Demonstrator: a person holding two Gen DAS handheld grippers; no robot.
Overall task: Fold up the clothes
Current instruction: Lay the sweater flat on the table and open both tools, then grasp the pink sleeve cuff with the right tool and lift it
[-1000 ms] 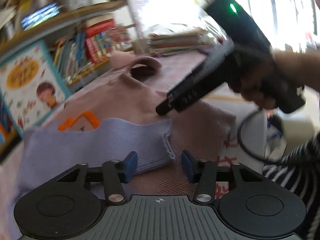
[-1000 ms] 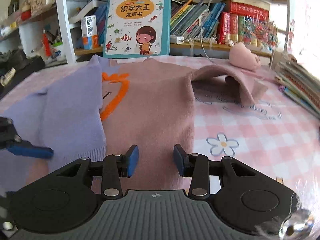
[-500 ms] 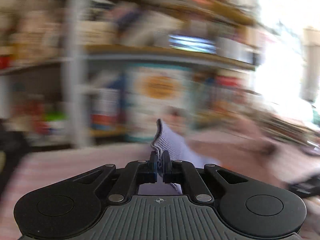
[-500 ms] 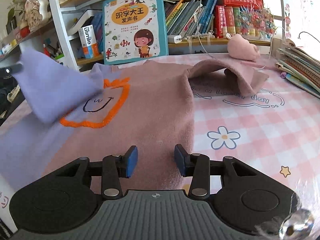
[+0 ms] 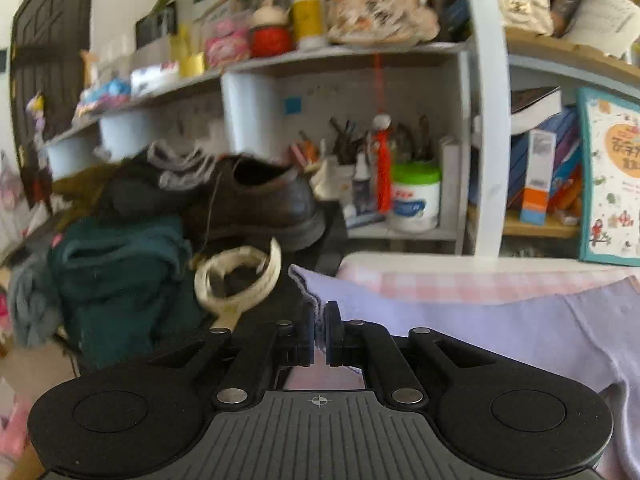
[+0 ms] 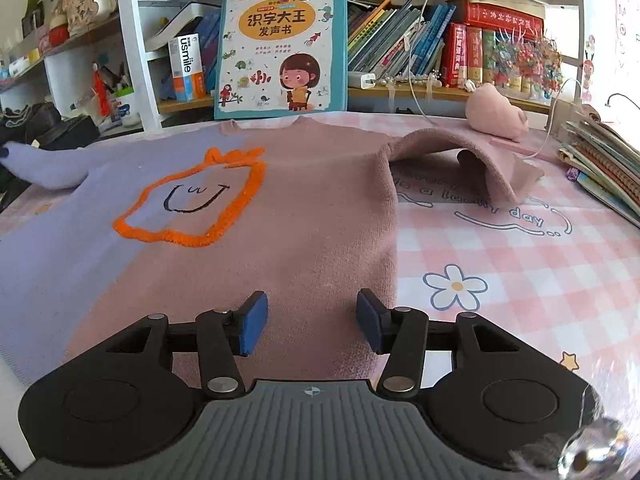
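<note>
A pink and lilac sweater [image 6: 312,208] with an orange-outlined smiley lies flat on the checkered table. Its lilac sleeve [image 6: 52,168] stretches out to the left, tip lifted past the table edge. My left gripper [image 5: 320,332] pinches the cuff of that lilac sleeve [image 5: 460,320]; its jaws are just opening, with the knit still between the pads. The pink sleeve [image 6: 460,156] lies humped at the right. My right gripper [image 6: 310,322] hovers over the sweater's near hem, its jaws opening with nothing between them.
A picture book [image 6: 280,46] leans on the bookshelf behind the sweater. A pink bundle [image 6: 496,116] and a stack of books [image 6: 600,160] sit at the right. Beyond the table's left edge are a dark shoe [image 5: 256,204] and green cloth [image 5: 120,276].
My left gripper shut on the lilac cuff and swung it left, pulling the sleeve off the sweater front and out past the table edge. The right gripper's jaws widened in place.
</note>
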